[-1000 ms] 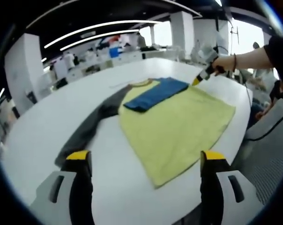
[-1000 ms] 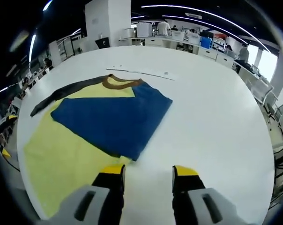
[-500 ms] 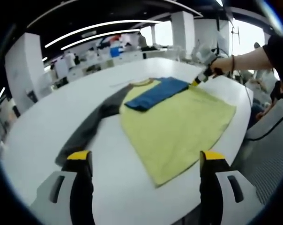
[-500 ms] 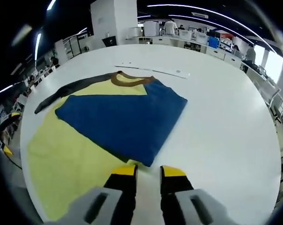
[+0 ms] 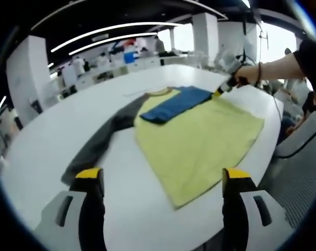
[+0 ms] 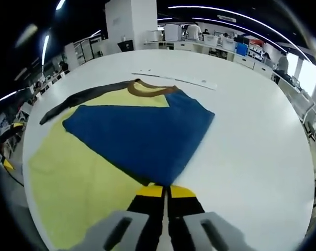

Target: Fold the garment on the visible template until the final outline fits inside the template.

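Observation:
A yellow shirt (image 5: 200,141) lies flat on the white table (image 5: 48,125). Its blue sleeve (image 6: 142,136) is folded across the chest below the brown collar (image 6: 147,89). The grey sleeve (image 5: 100,141) stretches out to the side. My right gripper (image 6: 166,191) is shut, its yellow tips pinching the near end of the blue sleeve. The left gripper view has that same right gripper (image 5: 221,91) at the sleeve's far corner, held by a hand. My left gripper (image 5: 163,178) hovers open over the table, short of the shirt's hem, with nothing between its jaws.
A thin pale strip (image 6: 173,78) lies on the table (image 6: 252,136) beyond the collar. The table's curved edge runs close by the shirt hem (image 5: 200,201). A person's arm (image 5: 273,65) reaches in from the right. Desks and shelves stand far behind.
The right gripper's jaws have come together from open to shut at the end of the blue sleeve. The left gripper stays open and has hardly moved.

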`<state>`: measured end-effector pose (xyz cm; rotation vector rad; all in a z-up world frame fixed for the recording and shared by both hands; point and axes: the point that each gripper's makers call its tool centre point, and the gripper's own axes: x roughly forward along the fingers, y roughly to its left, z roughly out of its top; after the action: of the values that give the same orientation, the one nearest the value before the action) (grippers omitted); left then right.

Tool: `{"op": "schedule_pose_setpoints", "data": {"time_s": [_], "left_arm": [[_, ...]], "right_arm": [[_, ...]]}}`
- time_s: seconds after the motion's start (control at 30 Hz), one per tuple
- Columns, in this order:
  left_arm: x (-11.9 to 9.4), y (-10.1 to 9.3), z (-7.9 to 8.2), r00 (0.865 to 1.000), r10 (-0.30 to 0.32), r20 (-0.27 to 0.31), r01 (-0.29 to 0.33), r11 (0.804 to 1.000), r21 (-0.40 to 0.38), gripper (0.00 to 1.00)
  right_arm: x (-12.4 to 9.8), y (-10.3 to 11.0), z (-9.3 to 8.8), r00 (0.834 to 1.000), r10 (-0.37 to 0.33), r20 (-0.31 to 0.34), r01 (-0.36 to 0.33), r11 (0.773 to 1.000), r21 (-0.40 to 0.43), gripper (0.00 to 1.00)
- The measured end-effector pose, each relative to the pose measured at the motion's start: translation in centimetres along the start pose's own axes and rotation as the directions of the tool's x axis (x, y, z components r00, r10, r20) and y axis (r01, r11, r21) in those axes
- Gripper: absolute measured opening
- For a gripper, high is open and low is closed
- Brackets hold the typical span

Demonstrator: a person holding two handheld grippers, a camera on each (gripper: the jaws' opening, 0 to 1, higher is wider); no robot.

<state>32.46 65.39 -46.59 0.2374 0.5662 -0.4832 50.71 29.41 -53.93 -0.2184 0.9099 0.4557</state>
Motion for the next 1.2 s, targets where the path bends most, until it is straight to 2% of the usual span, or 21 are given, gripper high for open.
{"op": "schedule_pose_setpoints", "data": {"time_s": [0.1,0.27,0.33,0.37,0.5,0.6,0.7,0.83,1.07,1.2], "left_arm": [[0.0,0.1,-0.1,1.0,0.001,-0.001,-0.001,1.0,0.002,0.9],[0.1,0.0,-0.1,1.0,-0.003,-0.002,0.003,1.0,0.005,0.9],[0.1,0.0,-0.1,1.0,-0.005,-0.002,0.005,1.0,0.005,0.9],[0.1,0.1,-0.1,1.0,-0.006,-0.002,0.006,1.0,0.005,0.9],[0.2,0.1,-0.3,1.0,-0.008,-0.005,0.008,1.0,0.005,0.9],[0.1,0.0,-0.2,1.0,-0.006,-0.006,0.006,1.0,0.006,0.9],[0.1,0.0,-0.3,1.0,-0.004,-0.008,0.004,1.0,0.003,0.9],[0.1,0.1,-0.3,1.0,-0.003,-0.009,0.003,1.0,0.001,0.89],[0.0,0.4,-0.5,1.0,0.005,-0.019,-0.005,1.0,-0.002,0.88],[0.0,0.4,-0.6,1.0,0.007,-0.024,-0.007,1.0,-0.001,0.88]], "right_arm": [[-0.4,-0.8,-0.2,1.0,-0.018,-0.004,0.018,1.0,-0.019,0.0],[-0.8,-1.3,-0.5,1.0,-0.015,-0.003,0.015,1.0,-0.002,0.0],[-0.9,-0.8,-0.6,1.0,0.018,-0.002,-0.018,0.999,0.039,0.0],[-1.0,-0.6,-0.7,1.0,0.026,0.002,-0.026,0.995,0.091,0.0],[-0.7,-0.2,-0.7,0.999,0.047,0.007,-0.048,0.994,0.1,0.0],[-0.5,0.5,-0.1,0.997,0.07,0.033,-0.074,0.987,0.143,0.05],[-0.4,0.6,0.1,0.997,0.066,0.036,-0.069,0.991,0.117,0.05],[0.3,0.9,0.5,0.995,0.078,0.056,-0.086,0.982,0.167,0.05],[0.5,1.6,1.0,0.994,0.079,0.076,-0.089,0.985,0.151,0.0],[0.2,0.7,0.7,0.998,0.039,0.055,-0.045,0.992,0.12,0.0]]}}
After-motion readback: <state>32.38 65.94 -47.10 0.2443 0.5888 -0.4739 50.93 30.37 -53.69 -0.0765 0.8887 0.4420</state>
